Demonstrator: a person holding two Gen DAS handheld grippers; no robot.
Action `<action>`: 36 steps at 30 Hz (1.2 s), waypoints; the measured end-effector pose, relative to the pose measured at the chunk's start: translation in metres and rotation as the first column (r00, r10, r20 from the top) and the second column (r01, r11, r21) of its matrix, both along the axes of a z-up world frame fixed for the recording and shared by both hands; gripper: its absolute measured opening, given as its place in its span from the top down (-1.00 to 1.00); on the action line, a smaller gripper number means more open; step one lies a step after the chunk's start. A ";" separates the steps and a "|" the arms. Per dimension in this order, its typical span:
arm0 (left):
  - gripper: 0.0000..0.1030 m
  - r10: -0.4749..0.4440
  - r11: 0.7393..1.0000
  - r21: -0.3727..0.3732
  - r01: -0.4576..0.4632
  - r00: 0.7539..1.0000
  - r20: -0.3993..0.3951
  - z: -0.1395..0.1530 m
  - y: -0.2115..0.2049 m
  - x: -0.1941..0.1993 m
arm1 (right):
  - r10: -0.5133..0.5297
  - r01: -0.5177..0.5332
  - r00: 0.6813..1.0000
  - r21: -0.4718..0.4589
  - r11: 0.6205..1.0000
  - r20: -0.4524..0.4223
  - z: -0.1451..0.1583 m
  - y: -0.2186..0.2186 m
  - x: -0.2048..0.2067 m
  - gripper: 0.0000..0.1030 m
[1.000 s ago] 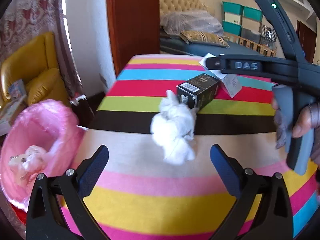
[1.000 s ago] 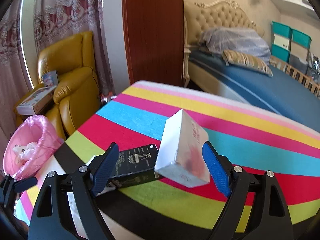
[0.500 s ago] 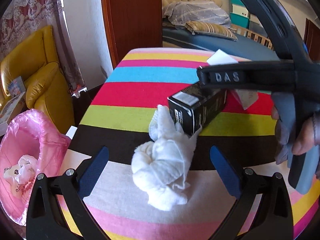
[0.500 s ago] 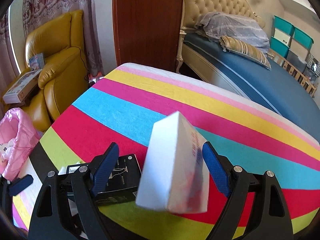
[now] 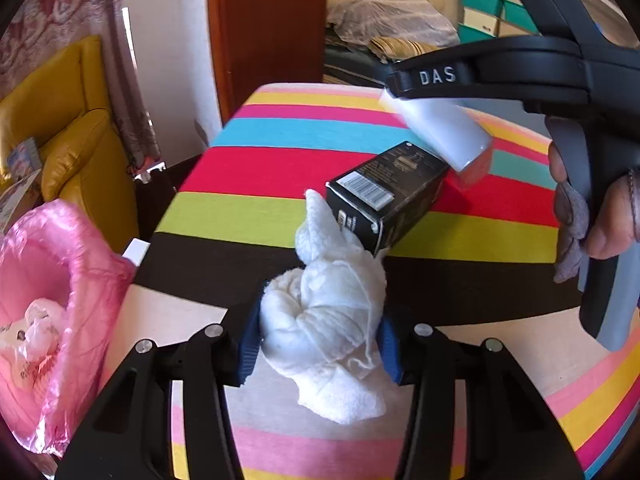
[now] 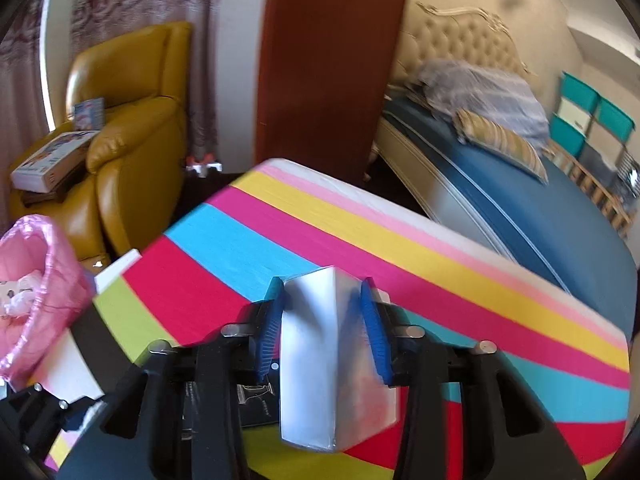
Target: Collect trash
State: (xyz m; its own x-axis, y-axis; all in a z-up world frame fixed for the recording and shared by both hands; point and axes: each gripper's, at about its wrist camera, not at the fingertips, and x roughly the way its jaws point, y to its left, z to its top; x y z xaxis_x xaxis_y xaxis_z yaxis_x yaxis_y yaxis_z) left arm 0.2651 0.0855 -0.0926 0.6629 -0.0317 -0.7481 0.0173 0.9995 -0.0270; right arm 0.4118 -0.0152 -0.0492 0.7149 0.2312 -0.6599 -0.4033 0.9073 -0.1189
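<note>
A crumpled white tissue wad (image 5: 324, 320) lies on the striped tablecloth (image 5: 280, 136). My left gripper (image 5: 320, 340) is around it, jaws closing, and both blue pads (image 5: 250, 344) press its sides. Just behind the wad lies a black carton (image 5: 384, 196) with a barcode label. My right gripper (image 6: 324, 320) is shut on a white box (image 6: 316, 360), which is tilted and held above the cloth. From the left wrist view the white box (image 5: 440, 132) hangs under the right gripper beyond the black carton. A pink bag-lined bin (image 5: 52, 300) with trash inside stands left of the table.
A yellow armchair (image 6: 128, 128) with books beside it stands past the bin. A bed (image 6: 520, 208) and a wooden door panel (image 6: 328, 60) lie beyond the table's far edge. A person's hand (image 5: 612, 224) grips the right tool's handle.
My left gripper moved forward over the tissue wad and its jaws closed onto it. My right gripper closed on the white box and raised it off the cloth.
</note>
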 end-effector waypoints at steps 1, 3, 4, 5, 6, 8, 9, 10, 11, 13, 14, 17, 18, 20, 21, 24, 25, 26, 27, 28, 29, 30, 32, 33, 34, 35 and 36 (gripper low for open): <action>0.09 0.007 1.000 0.004 -0.007 1.000 0.005 0.001 0.003 -0.003 | 0.008 -0.008 1.000 0.003 1.000 0.002 0.001 0.007 -0.001 0.98; 0.09 0.018 1.000 0.013 -0.018 1.000 0.014 0.002 0.008 -0.008 | 0.022 -0.022 1.000 0.019 1.000 0.001 0.002 0.017 -0.002 0.98; 0.09 0.023 1.000 0.016 -0.023 1.000 0.016 0.002 0.011 -0.010 | 0.034 -0.034 0.999 0.026 0.999 -0.012 0.001 0.021 -0.002 0.98; 0.09 0.029 0.999 0.014 -0.029 0.999 0.014 0.001 0.015 -0.012 | 0.052 -0.051 0.998 0.031 0.998 -0.034 -0.001 0.026 -0.002 0.97; 0.09 0.032 0.999 0.006 -0.032 0.999 0.010 0.001 0.019 -0.012 | 0.061 -0.060 0.997 0.027 0.998 -0.047 -0.004 0.030 -0.003 0.97; 0.09 0.043 0.999 -0.013 -0.043 0.999 0.003 0.000 0.027 -0.014 | 0.060 -0.059 0.997 0.012 0.998 -0.055 -0.008 0.035 -0.002 0.91; 0.09 0.045 0.999 -0.021 -0.045 0.999 0.002 -0.001 0.030 -0.014 | 0.053 -0.053 0.997 -0.002 0.999 -0.061 -0.011 0.037 -0.002 0.65; 0.09 0.048 0.998 -0.029 -0.048 0.999 0.002 0.000 0.033 -0.015 | 0.048 -0.049 0.997 -0.014 0.999 -0.065 -0.014 0.039 -0.001 0.40; 0.09 0.051 0.998 -0.034 -0.051 0.999 0.004 0.000 0.035 -0.017 | 0.049 -0.051 0.997 -0.015 0.999 -0.066 -0.016 0.041 -0.002 -0.21; 0.09 0.058 0.998 -0.041 -0.057 0.998 0.011 0.002 0.037 -0.021 | 0.064 -0.065 0.997 -0.029 0.997 -0.049 -0.016 0.049 -0.004 -0.37; 0.09 0.061 0.997 -0.045 -0.061 0.998 0.013 0.002 0.037 -0.024 | 0.076 -0.078 0.996 -0.043 0.996 -0.053 -0.017 0.053 -0.003 -0.31; 0.09 0.075 0.996 -0.056 -0.074 0.997 0.013 0.002 0.040 -0.032 | 0.128 -0.136 0.988 -0.102 0.985 -0.081 -0.023 0.071 -0.006 -0.26; 0.09 0.081 0.995 -0.057 -0.081 0.997 0.012 0.002 0.042 -0.034 | 0.136 -0.146 0.986 -0.110 0.983 -0.096 -0.026 0.075 -0.006 -0.25; 0.09 0.094 0.994 -0.058 -0.093 0.996 0.012 0.003 0.045 -0.039 | 0.150 -0.167 0.980 -0.129 0.978 -0.127 -0.034 0.079 -0.009 -0.23; 0.09 0.099 0.994 -0.057 -0.098 0.995 0.014 0.003 0.046 -0.042 | 0.155 -0.173 0.979 -0.139 0.975 -0.133 -0.037 0.080 -0.012 -0.23; 0.09 0.105 0.993 -0.052 -0.104 0.994 0.021 0.005 0.048 -0.051 | 0.174 -0.203 0.971 -0.173 0.964 -0.166 -0.049 0.077 -0.022 -0.23; 0.09 0.108 0.993 -0.043 -0.106 0.994 0.024 0.004 0.048 -0.053 | 0.183 -0.211 0.970 -0.182 0.960 -0.159 -0.050 0.075 -0.028 -0.23; 0.09 0.111 0.993 -0.032 -0.110 0.993 0.028 0.004 0.048 -0.055 | 0.191 -0.218 0.969 -0.181 0.959 -0.158 -0.050 0.071 -0.034 -0.23; 0.09 0.112 0.993 -0.031 -0.111 0.993 0.028 0.003 0.048 -0.057 | 0.196 -0.225 0.966 -0.176 0.958 -0.168 -0.050 0.064 -0.041 -0.22; 0.09 0.113 0.993 -0.037 -0.112 0.993 0.026 0.002 0.049 -0.059 | 0.201 -0.230 0.965 -0.177 0.957 -0.171 -0.050 0.055 -0.049 -0.22; 0.09 0.116 0.993 -0.040 -0.115 0.993 0.025 0.002 0.049 -0.059 | 0.203 -0.234 0.964 -0.179 0.956 -0.173 -0.051 0.049 -0.055 -0.22; 0.09 0.117 0.992 -0.040 -0.115 0.993 0.026 0.001 0.048 -0.060 | 0.210 -0.240 0.962 -0.171 0.956 -0.176 -0.052 0.037 -0.064 -0.22; 0.09 0.111 0.993 -0.040 -0.110 0.993 0.027 0.001 0.045 -0.060 | 0.203 -0.233 0.961 -0.161 0.959 -0.186 -0.052 0.014 -0.079 -0.22; 0.09 0.108 0.993 -0.041 -0.107 0.994 0.030 0.002 0.044 -0.059 | 0.196 -0.227 0.961 -0.159 0.961 -0.193 -0.051 -0.003 -0.089 -0.22; 0.09 0.106 0.994 -0.041 -0.104 0.994 0.035 0.003 0.042 -0.060 | 0.192 -0.224 0.961 -0.156 0.962 -0.200 -0.051 -0.016 -0.097 -0.22; 0.09 0.105 0.994 -0.040 -0.103 0.994 0.040 0.004 0.041 -0.060 | 0.181 -0.215 0.962 -0.158 0.964 -0.205 -0.051 -0.032 -0.107 -0.22; 0.09 0.104 0.994 -0.041 -0.103 0.994 0.042 0.004 0.040 -0.059 | 0.159 -0.195 0.964 -0.161 0.968 -0.212 -0.050 -0.050 -0.116 -0.22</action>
State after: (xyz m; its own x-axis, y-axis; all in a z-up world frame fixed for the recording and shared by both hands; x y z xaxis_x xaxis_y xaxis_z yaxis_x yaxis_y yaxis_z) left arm 0.2064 0.1252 -0.0886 0.6965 0.0105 -0.7175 -0.0841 0.9942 -0.0671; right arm 0.2957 -0.0653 -0.0988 0.5259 0.2079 -0.8247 -0.5868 0.7906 -0.1749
